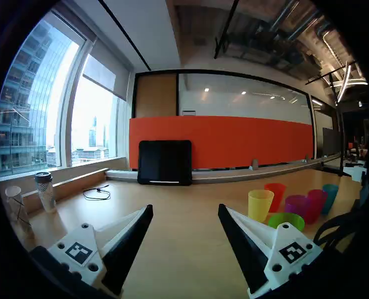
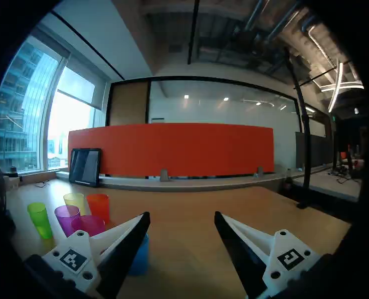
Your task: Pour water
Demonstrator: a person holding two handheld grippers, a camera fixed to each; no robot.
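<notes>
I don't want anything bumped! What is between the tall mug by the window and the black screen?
A thin black cable lies on the table between the mug and the black screen, seen in the left gripper view.

Six plastic cups [image 1: 260, 204] (each a different colour), one lidded travel mug [image 1: 45, 191], one dark tablet [image 1: 164, 162], one black cable [image 1: 96, 192]

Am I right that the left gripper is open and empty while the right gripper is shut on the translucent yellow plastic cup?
Not quite: the right gripper is open and empty too. The right gripper view shows the translucent yellow plastic cup standing untouched on the wooden table. The left gripper is indeed open and empty.
</notes>
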